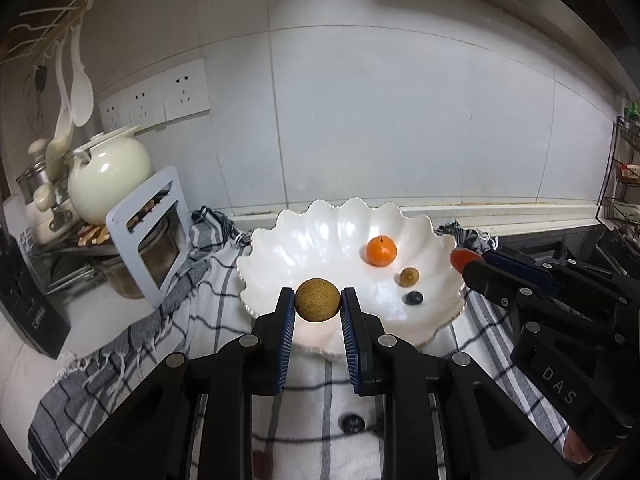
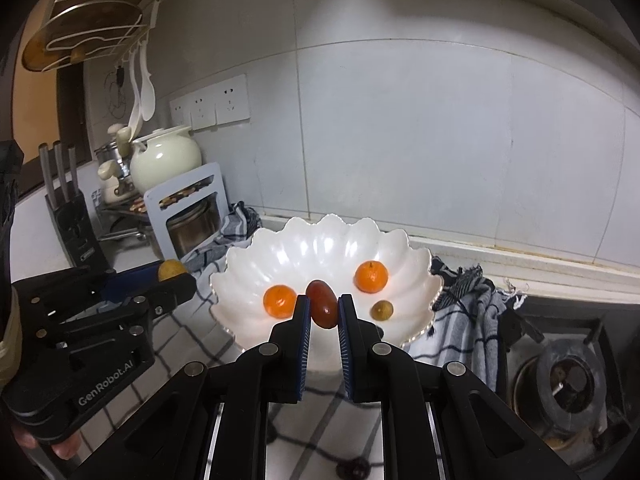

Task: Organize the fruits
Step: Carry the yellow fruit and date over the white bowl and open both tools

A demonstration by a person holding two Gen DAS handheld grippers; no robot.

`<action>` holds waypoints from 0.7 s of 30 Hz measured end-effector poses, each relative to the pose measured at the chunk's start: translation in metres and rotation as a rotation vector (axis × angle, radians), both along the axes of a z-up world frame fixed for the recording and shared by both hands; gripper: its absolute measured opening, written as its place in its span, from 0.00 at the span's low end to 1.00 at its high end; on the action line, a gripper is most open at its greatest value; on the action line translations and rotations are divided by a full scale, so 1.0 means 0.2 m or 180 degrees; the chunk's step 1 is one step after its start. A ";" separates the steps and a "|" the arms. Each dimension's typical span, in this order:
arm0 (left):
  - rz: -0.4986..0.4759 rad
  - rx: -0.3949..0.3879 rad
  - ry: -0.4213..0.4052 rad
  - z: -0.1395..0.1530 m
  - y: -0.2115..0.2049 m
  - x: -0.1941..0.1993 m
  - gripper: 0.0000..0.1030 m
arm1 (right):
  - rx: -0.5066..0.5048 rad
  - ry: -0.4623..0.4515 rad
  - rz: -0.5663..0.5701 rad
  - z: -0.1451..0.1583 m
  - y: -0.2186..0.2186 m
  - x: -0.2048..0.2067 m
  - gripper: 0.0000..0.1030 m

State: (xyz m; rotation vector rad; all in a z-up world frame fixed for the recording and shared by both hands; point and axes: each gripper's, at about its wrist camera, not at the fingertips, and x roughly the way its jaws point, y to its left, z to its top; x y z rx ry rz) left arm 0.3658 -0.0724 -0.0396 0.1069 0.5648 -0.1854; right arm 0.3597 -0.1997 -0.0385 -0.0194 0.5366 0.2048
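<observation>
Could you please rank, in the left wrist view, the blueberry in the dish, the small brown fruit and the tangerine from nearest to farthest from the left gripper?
From the left gripper:
1. Blueberry, lowest, at the dish's near right.
2. Small brown fruit, just behind it.
3. Tangerine, deepest in the dish.

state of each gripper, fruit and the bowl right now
left gripper: shut on brown round fruit
right gripper: shut on red oval fruit
shell-shaped bowl: upright on the cloth
oranges: two in bowl
small brown fruit: in bowl
</observation>
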 end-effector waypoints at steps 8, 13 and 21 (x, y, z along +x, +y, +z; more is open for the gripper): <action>-0.0036 0.0019 0.0089 0.00 -0.04 0.21 0.23 | -0.0082 -0.0017 -0.0019 0.03 0.00 0.17 0.15; -0.0018 0.0055 0.0153 -0.02 -0.06 0.34 0.23 | -0.0189 -0.0010 -0.0031 0.02 0.00 0.29 0.15; 0.0002 0.0019 0.0276 -0.05 -0.07 0.54 0.23 | -0.0221 0.0162 -0.0100 0.00 -0.01 0.48 0.15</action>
